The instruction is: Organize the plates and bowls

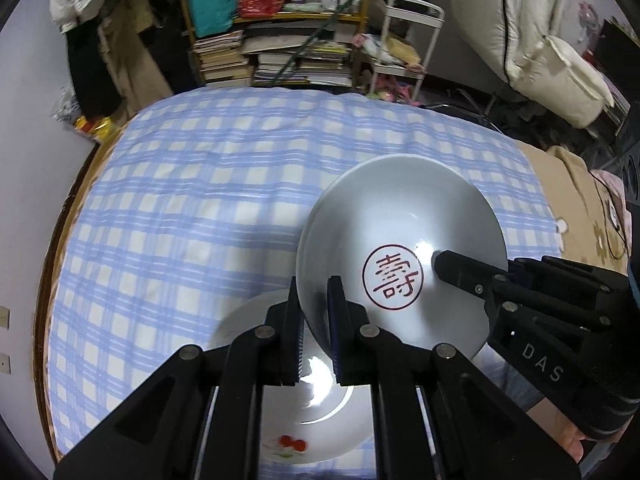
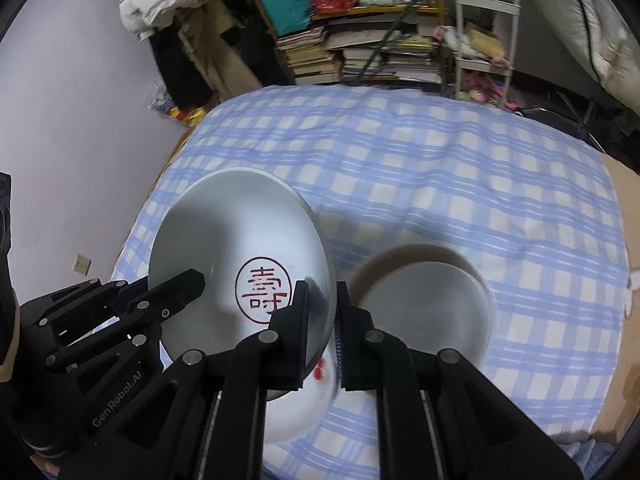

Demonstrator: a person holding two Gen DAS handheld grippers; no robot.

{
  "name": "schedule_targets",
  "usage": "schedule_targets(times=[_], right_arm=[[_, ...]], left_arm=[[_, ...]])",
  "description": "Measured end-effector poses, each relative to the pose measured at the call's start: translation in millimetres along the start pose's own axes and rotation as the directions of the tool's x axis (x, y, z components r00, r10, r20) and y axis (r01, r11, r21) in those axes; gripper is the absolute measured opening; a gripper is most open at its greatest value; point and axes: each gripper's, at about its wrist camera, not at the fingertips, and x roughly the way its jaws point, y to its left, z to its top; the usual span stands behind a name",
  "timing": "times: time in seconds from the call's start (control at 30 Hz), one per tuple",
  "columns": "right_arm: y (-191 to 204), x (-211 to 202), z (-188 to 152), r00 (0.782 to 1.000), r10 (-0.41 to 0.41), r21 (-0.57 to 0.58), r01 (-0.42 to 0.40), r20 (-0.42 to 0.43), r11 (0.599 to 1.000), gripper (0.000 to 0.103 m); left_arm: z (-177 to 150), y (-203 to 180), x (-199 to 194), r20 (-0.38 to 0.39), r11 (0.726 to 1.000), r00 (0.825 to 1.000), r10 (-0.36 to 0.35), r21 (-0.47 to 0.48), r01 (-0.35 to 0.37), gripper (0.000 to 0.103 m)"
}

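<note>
Both grippers pinch opposite rims of one white bowl (image 1: 400, 256) with a red character: the left gripper (image 1: 316, 320) its left edge, the right gripper (image 2: 322, 320) its right edge. Beneath the bowl sits a white plate (image 1: 280, 432) on the checked worktop (image 1: 200, 200). Just right of the right gripper rests another bowl (image 2: 424, 304).

bowl (image 1: 400, 248): glossy white glaze in my tongs
plate (image 1: 256, 432): shiny glazed
tablecloth (image 1: 200, 184): matt checked cloth
</note>
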Motion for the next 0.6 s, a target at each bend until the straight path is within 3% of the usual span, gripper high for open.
schedule_targets(times=[0.23,0.6], right_arm=[[-37.5,-29.1,-6.2,0.999,-0.016,0.076,0.013,0.041,0.997,0.013],[-62.7,-35.0,-26.5,0.996,-0.081,0.113,0.076,0.043,0.991,0.013]], left_arm=[[4.6,-36.9,-0.8,-0.01,0.997,0.998,-0.066,0.032,0.067,0.012],[-4.2,-70.3,11.7,-0.044,0.994,0.997,-0.064,0.09,0.068,0.013]])
